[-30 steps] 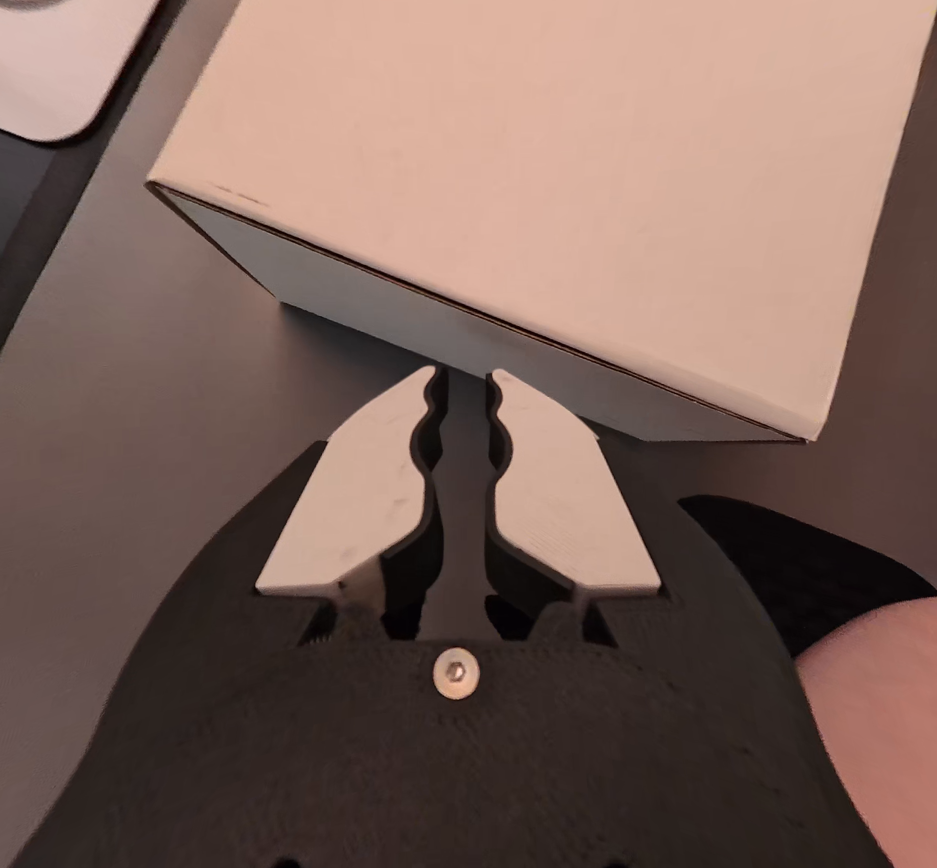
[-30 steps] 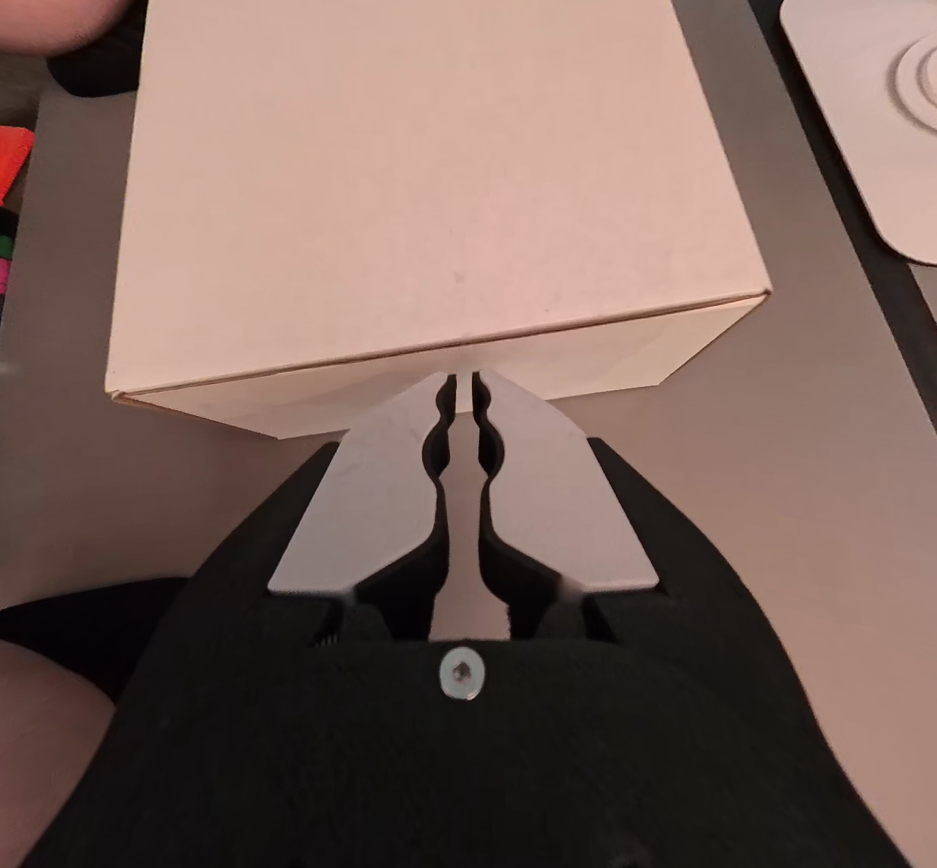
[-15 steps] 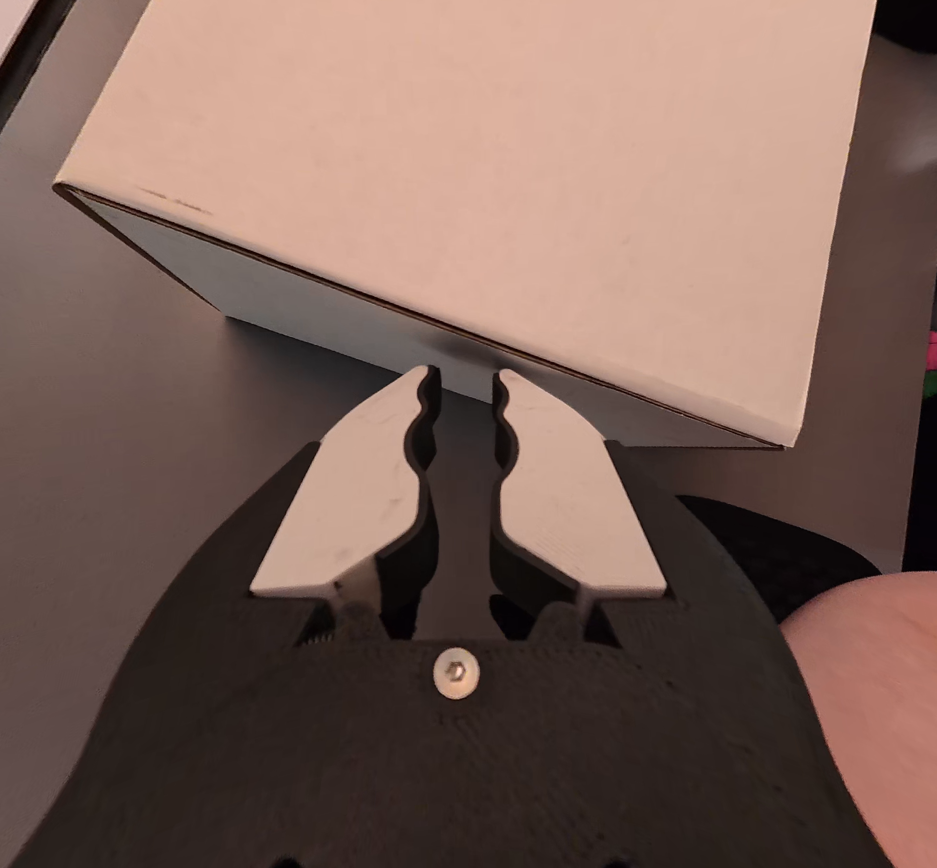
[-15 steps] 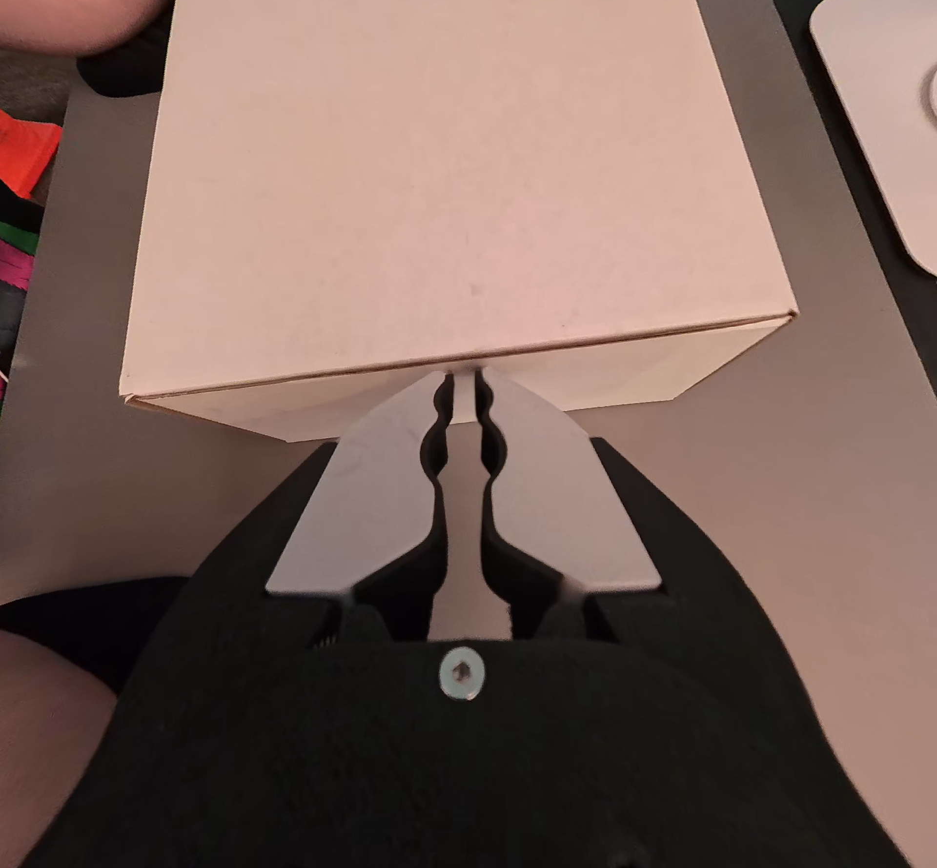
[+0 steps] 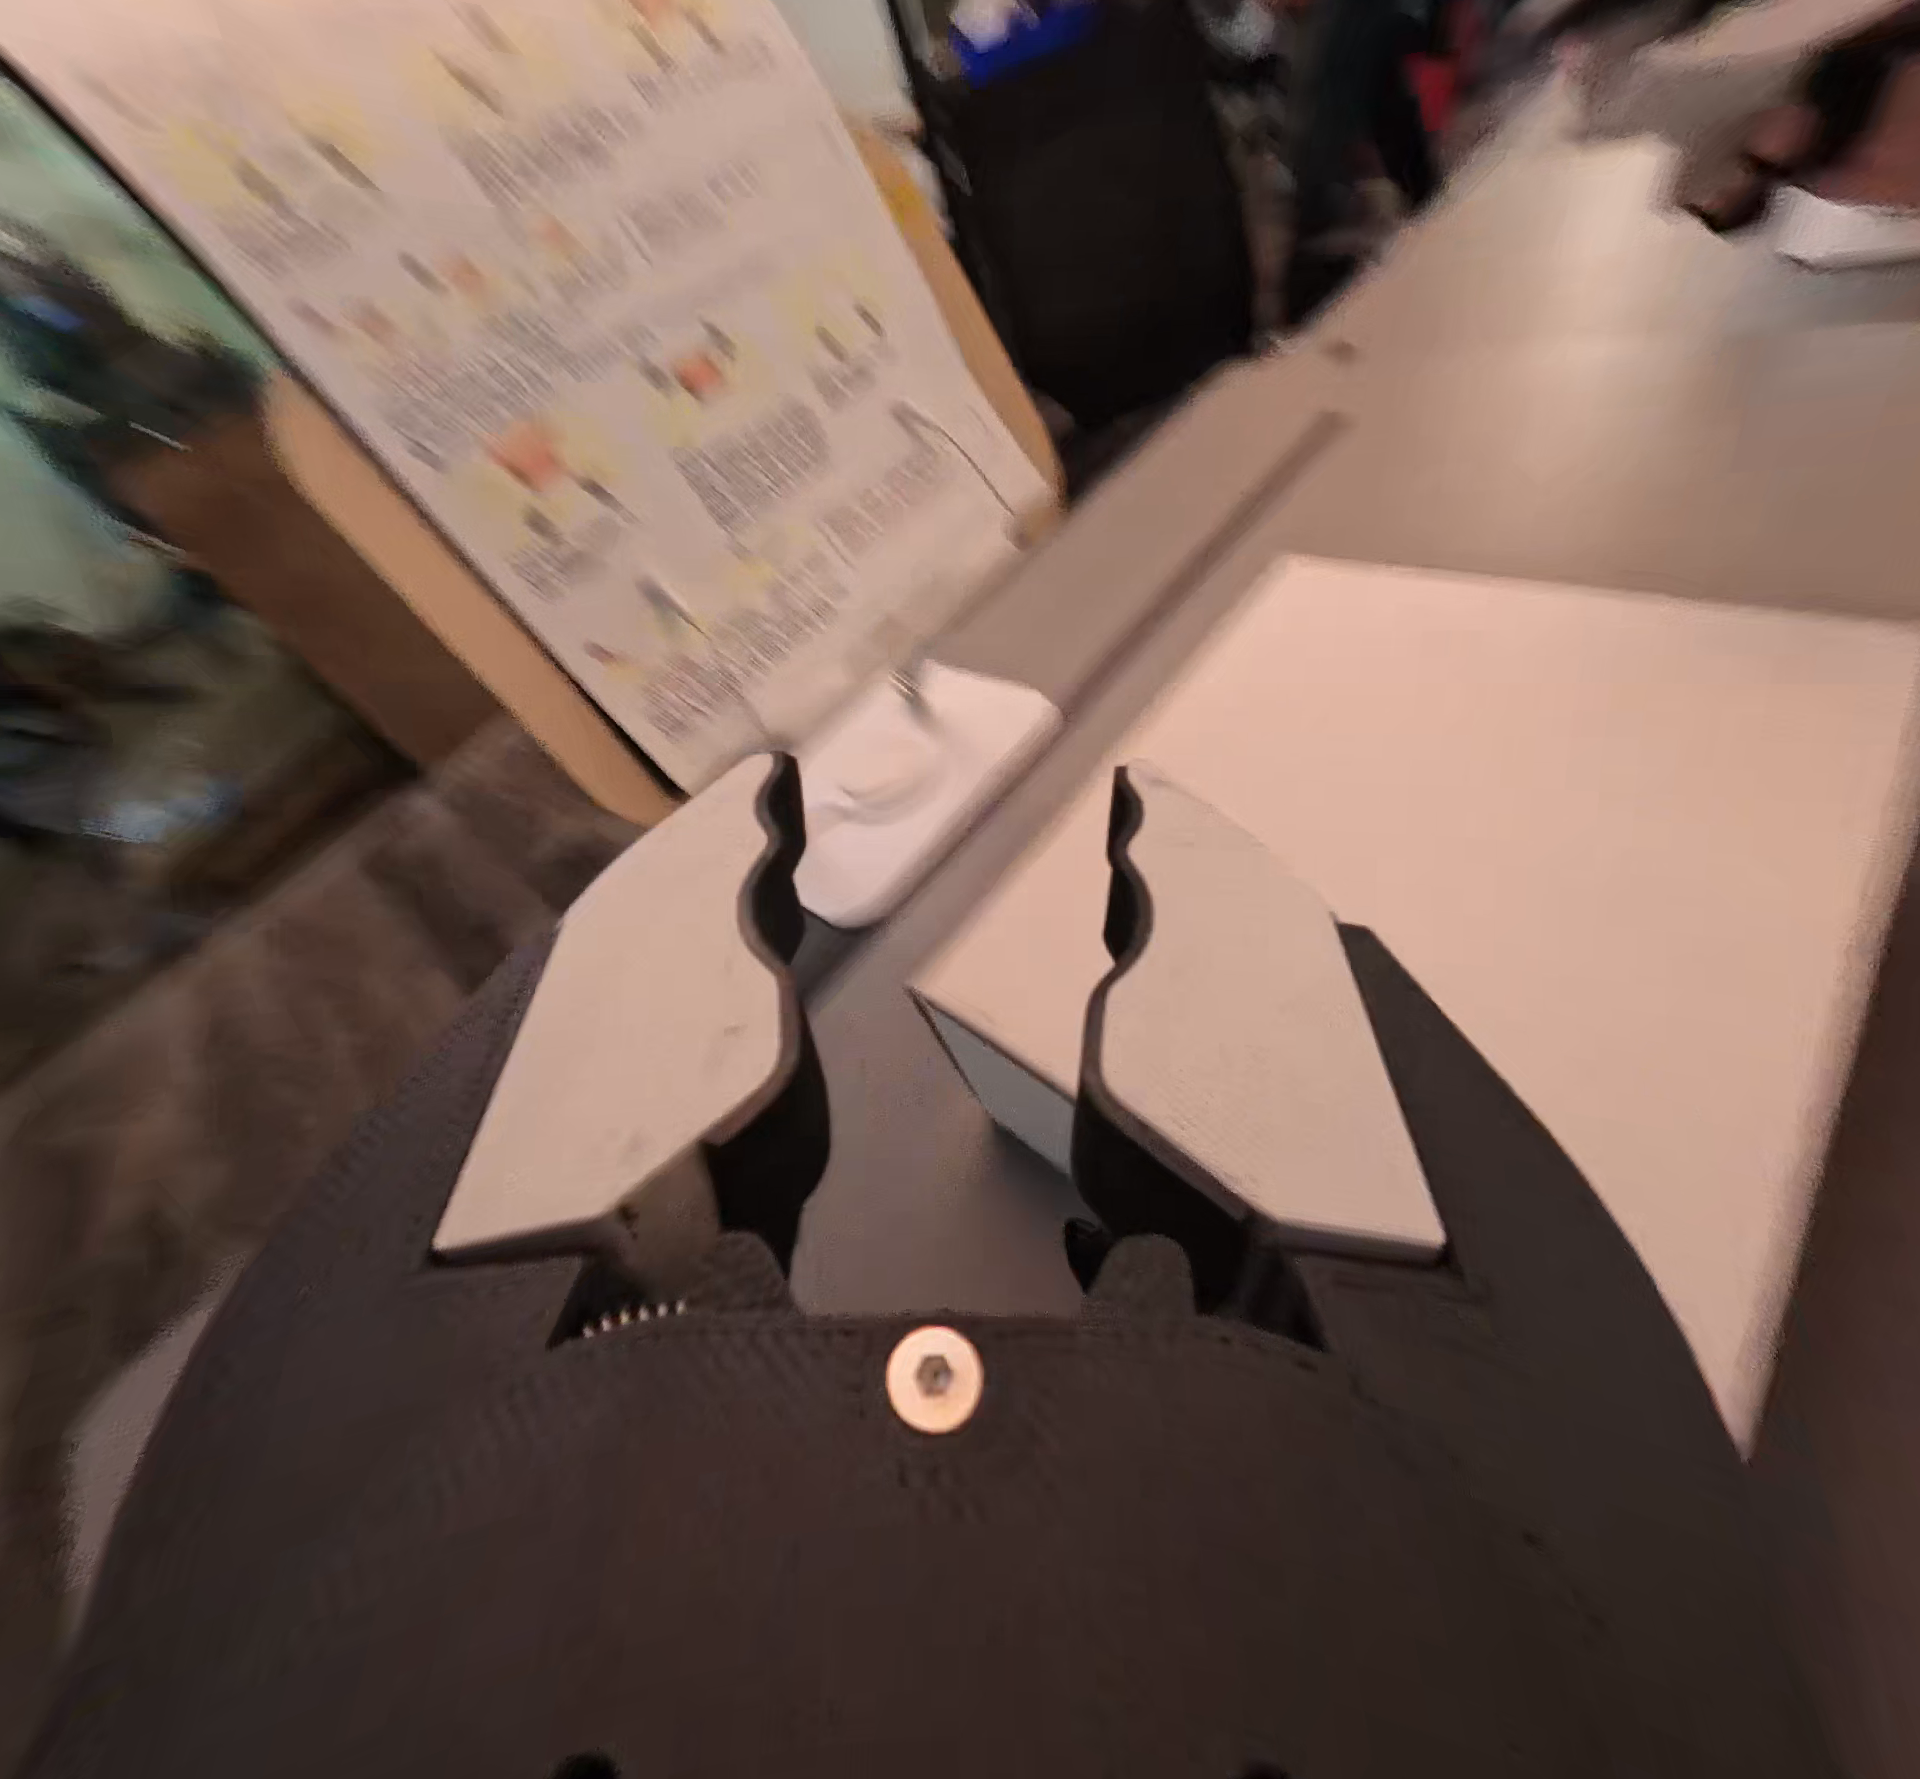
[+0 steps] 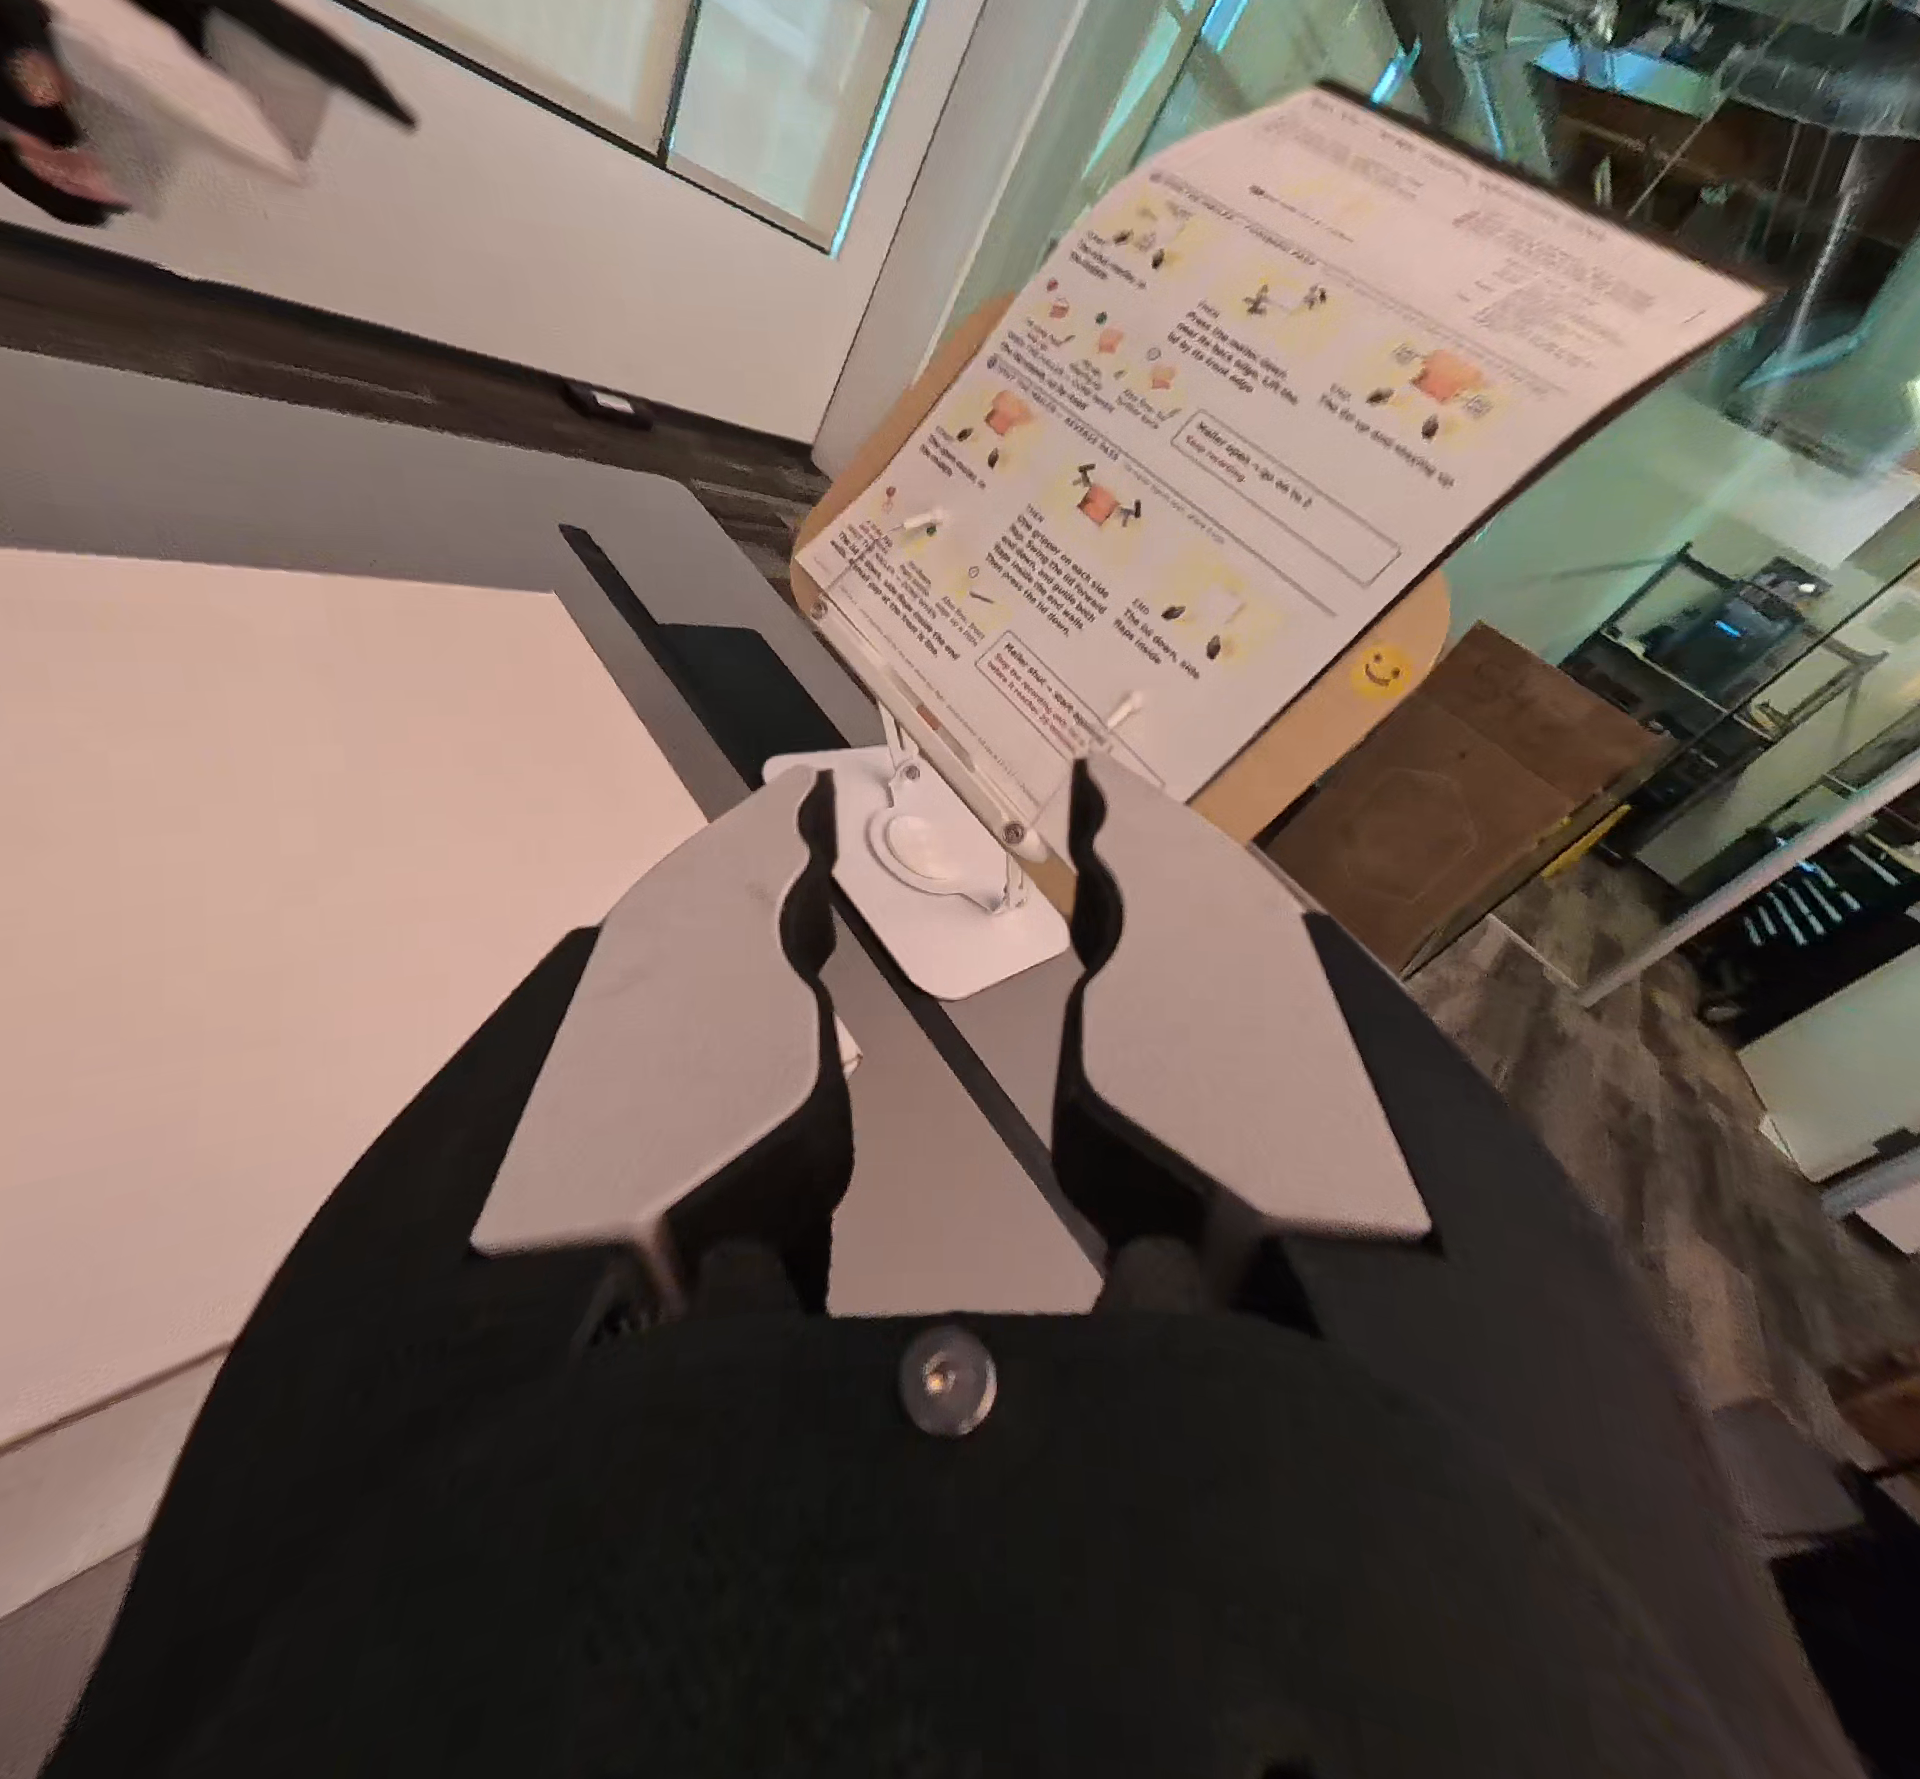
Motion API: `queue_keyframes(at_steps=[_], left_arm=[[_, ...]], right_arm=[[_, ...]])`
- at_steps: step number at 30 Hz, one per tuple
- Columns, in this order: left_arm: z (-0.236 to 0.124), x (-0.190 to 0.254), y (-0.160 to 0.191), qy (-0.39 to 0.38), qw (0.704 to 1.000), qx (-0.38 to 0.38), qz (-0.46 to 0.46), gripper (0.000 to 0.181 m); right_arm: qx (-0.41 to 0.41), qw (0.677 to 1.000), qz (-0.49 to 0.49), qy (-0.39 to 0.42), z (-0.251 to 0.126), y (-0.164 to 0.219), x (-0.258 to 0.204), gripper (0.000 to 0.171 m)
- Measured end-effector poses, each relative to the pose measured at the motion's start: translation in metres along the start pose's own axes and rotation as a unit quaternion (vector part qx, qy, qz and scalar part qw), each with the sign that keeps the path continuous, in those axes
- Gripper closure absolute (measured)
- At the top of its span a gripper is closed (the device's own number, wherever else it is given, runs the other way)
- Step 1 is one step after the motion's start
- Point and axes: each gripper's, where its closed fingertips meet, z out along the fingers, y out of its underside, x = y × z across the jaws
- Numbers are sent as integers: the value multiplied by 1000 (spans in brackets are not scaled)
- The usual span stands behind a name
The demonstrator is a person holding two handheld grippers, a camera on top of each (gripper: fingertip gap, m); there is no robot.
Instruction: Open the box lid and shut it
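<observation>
While both cams tilt up toward the room, I log what shows:
L gripper [image 5: 951, 784]: released, fingers apart w/ nothing between; hangs over the near-left corner of the box, not touching it as far as I can tell.
R gripper [image 6: 951, 784]: released too, fingers spread, empty; sits just right of the box, over the table edge.
Box [image 5: 1507, 856]: white carton, lid flat and shut, on the grey table [image 5: 1621, 399]; fills the right of L cam and the left of R cam.
Instruction sheet [image 6: 1226, 441]: printed page w/ small pics, on a tan board held by a white stand [image 6: 935, 888]; stands just past the box's far corner, betw. the fingers in both views.
L cam quality: motion blur, far bkgd unreadable.
Far table: another person's hands in dark sleeves [image 5: 1766, 129] w/ smth white; details too blurred.
R side bkgd: glass wall, brown carton [image 6: 1455, 794] on the floor.
</observation>
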Motion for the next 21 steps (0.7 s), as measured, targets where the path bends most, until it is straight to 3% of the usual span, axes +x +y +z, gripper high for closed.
queue_keyframes(at_steps=[1,3,7,8,10,12,16,21], left_arm=[[-1,-7,-18,-47,998,50,-1,126],[-2,4,-50,-54,988,139,-27,126],[1,27,-76,-53,984,170,-11,114],[2,31,-79,-55,985,167,-1,114],[-1,39,-89,-48,982,182,-2,119],[-7,50,-104,-17,974,225,-27,135],[-12,59,-117,33,950,293,-104,172],[-3,62,-107,46,962,254,-91,181]], right_arm=[[7,1000,-7,1,-1,-7,-3,123],[22,999,-14,31,-3,-18,0,109],[79,990,-28,110,-9,-37,19,92],[107,986,-34,126,-13,-44,23,94],[138,986,-33,90,-16,-49,12,117],[143,988,-24,56,-16,-51,4,139],[161,986,-15,50,-19,-57,1,167],[179,983,-5,43,-23,-72,-7,171]])
